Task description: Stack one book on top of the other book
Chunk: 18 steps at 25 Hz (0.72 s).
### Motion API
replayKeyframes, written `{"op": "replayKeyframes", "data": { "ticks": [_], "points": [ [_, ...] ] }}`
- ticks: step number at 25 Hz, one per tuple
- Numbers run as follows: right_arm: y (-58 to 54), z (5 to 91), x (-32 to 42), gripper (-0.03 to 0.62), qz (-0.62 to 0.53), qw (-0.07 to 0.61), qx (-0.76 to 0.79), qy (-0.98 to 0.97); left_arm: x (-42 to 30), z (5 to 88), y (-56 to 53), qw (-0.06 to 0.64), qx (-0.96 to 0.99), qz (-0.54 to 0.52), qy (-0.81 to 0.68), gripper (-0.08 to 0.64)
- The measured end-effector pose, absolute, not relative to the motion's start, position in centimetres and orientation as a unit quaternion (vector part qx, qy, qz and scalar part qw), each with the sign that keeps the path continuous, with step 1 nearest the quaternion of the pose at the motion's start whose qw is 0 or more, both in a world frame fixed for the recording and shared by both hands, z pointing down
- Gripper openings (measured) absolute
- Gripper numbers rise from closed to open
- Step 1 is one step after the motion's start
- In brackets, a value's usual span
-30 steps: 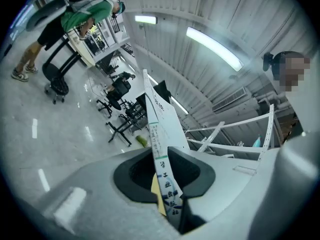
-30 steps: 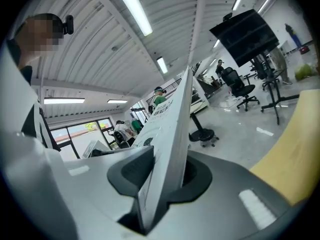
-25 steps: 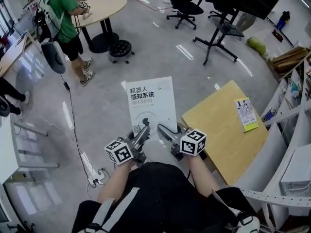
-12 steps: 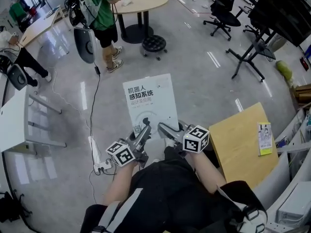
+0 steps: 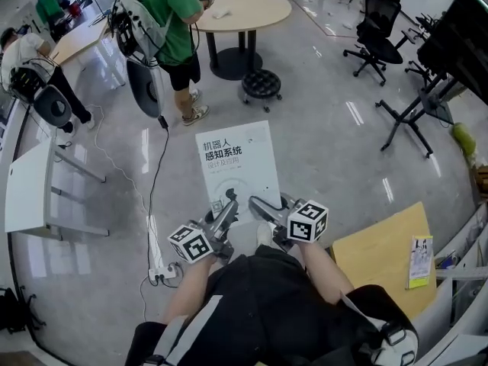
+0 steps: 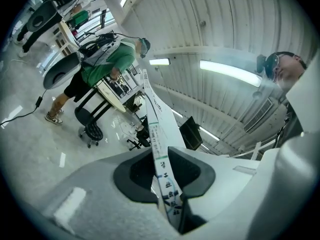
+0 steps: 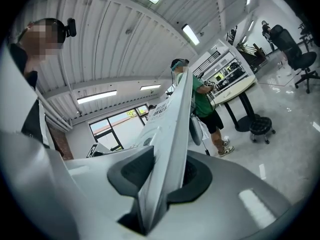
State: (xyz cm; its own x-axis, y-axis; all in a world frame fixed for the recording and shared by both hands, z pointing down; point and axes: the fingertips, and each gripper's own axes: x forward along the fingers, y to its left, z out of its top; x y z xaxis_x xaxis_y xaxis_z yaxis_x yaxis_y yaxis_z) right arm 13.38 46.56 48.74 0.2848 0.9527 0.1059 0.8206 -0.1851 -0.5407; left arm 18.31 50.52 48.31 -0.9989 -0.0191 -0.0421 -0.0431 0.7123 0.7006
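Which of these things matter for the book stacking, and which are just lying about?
In the job: white book, gripped by left tongs and right tongs; second book on the wooden table.
Lying about: round table, stool, office chair, power strip.

ahead: floor (image 5: 328,158) open | right: wooden table (image 5: 381,252) | far: stool (image 5: 261,87), person (image 5: 169,17)
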Motion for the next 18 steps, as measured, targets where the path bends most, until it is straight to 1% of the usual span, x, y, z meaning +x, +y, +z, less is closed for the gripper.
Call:
{"op": "replayKeyframes", "data": {
  "ticks": [6, 11, 18],
  "points": [
    [50.4, 46.8, 5.9, 0.094, 0.14, 0.236, -0.76, -0.589, 10.8, 46.2, 54.4, 0.03, -0.032, 0.365, 0.93, 0.066],
    [51.0, 46.3, -0.2, 0.092, 0.152, 0.238, -0.752, -0.596, 4.6, 45.8, 55.1, 0.02, -0.042, 0.358, 0.933, 0.066],
    [50.9, 46.4, -5.6, 0.092, 0.167, 0.229, -0.724, -0.629, -1.2, 46.0, 55.5, -0.001, -0.078, 0.367, 0.927, 0.064]
  ]
}}
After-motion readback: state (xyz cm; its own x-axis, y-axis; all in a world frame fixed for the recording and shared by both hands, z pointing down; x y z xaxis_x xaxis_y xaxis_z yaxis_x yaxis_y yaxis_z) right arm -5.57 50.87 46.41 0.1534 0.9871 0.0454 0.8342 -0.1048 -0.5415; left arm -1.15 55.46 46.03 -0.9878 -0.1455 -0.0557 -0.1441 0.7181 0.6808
